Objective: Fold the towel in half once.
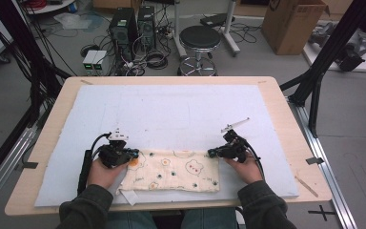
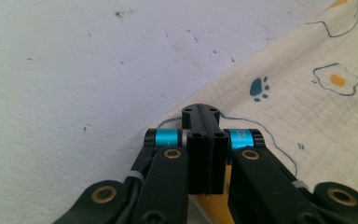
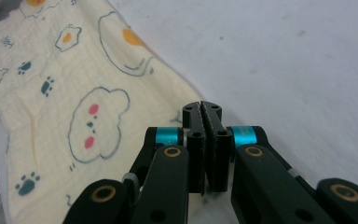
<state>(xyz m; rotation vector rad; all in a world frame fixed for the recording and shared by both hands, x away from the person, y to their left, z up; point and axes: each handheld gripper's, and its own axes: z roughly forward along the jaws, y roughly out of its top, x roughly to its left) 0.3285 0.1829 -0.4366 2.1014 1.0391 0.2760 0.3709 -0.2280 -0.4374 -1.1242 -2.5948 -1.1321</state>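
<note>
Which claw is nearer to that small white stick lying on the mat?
Right. The right claw sits just below the white stick; the left claw is far across the cloth.

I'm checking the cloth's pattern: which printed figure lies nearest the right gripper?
The bear face with pink cheeks, just beside the right gripper. The fried eggs and paw prints lie farther along the cloth.

cloth point(image 2: 307, 116): cut off by frame edge | corner hidden under jaws

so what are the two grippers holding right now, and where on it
Both grip the patterned cloth along its far edge: the left gripper at the far left corner, the right gripper at the far right corner, fingers shut.
</note>
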